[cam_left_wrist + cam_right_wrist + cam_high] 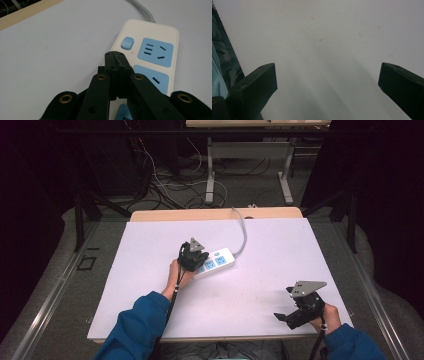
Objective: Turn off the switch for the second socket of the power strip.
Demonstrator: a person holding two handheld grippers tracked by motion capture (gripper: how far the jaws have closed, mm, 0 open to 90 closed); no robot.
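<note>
White power strip [216, 262] with blue sockets is seen mid-table on the white tabletop [150, 270], its grey cable [243, 227] run toward the far edge. Left gripper [192, 258] is positioned over the strip's near end; in the left gripper view its jaws are pressed together, nothing between them, tips just short of the blue switch [127, 43]. Right gripper [295, 315] is held near the front right corner, well apart from the strip, jaws spread wide over bare tabletop.
</note>
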